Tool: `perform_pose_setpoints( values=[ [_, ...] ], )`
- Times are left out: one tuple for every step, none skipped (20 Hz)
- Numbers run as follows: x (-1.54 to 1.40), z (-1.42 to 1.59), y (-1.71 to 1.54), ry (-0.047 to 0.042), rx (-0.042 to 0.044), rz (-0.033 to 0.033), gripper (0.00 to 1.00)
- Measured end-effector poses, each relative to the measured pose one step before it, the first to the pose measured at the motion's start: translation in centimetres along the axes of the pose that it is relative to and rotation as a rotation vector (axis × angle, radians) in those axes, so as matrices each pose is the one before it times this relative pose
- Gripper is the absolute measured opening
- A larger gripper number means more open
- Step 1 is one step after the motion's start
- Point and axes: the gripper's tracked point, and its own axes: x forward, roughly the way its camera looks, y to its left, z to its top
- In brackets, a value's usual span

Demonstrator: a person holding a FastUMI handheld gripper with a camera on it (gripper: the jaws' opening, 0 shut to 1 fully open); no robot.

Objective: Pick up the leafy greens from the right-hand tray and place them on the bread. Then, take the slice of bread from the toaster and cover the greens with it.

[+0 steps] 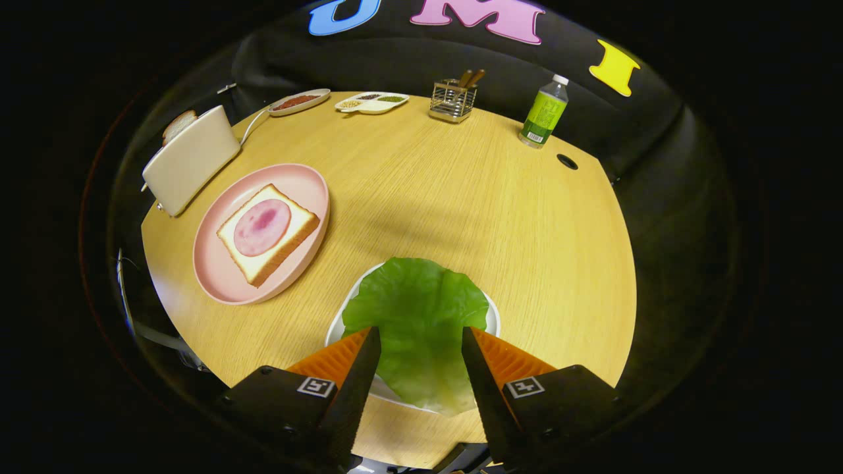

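Note:
A flat green lettuce leaf lies on a white tray on the wooden table. My gripper is open above it, one finger on each side of the leaf's near part; I cannot tell whether the fingers touch it. To the left beyond the fingers a pink plate holds a slice of bread topped with a round slice of ham. Behind the plate stands a cream toaster with a bread slice sticking out of its slot.
At the table's far edge sit a small white dish with red filling, a divided dish of seeds, a wire holder with utensils and a green bottle. A dark cable hole is near the bottle.

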Motion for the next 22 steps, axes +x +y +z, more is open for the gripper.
perform_pose_setpoints(
  values=[
    [0.590,-0.413,0.130,0.02021,-0.00240,0.01053,0.74],
    [0.515,-0.433,0.079,0.02108,0.00078,0.00561,0.70],
    [-0.182,-0.367,0.469,0.02079,0.00923,0.02774,0.68],
    [0.133,0.304,-0.154,-0.00090,0.01753,0.00728,0.63],
    [0.124,-0.363,0.057,0.00914,0.01539,0.01577,0.61],
    [-0.089,0.327,-0.080,-0.01723,0.00091,0.00151,0.56],
    [0.200,-0.077,0.122,-0.00519,-0.01887,0.00329,0.51],
    [0.058,-0.010,0.277,-0.00345,-0.00719,0.00947,0.27],
    [-0.294,-0.167,-0.032,0.00311,-0.00620,0.00214,0.19],
    [0.138,0.075,-0.002,0.01202,-0.00122,0.00671,0.13],
    [-0.193,-0.196,-0.013,0.01048,0.00204,0.00393,0.09],
    [-0.378,0.264,-0.019,-0.00821,0.00299,-0.00178,0.09],
    [-0.525,0.460,-0.098,-0.01749,0.00454,-0.00439,0.09],
    [-0.740,0.581,0.037,-0.01992,0.00460,-0.00039,0.09],
    [-0.796,0.494,0.173,-0.01754,0.00153,0.00220,0.08],
    [-0.865,0.672,0.277,-0.01561,-0.00335,0.00474,0.09],
    [-0.883,0.702,0.161,-0.01776,-0.00627,0.00191,0.09],
    [-0.881,0.855,0.356,-0.01677,-0.00440,0.00433,0.08],
    [-0.813,0.844,0.560,-0.01874,-0.00101,0.00759,0.08],
    [-0.750,0.937,0.812,-0.01508,0.00105,0.01303,0.08],
    [-0.467,0.739,0.978,-0.01442,-0.00105,0.01429,0.08],
    [-0.535,0.923,1.303,-0.01402,-0.00525,0.02040,0.08]
  ],
)
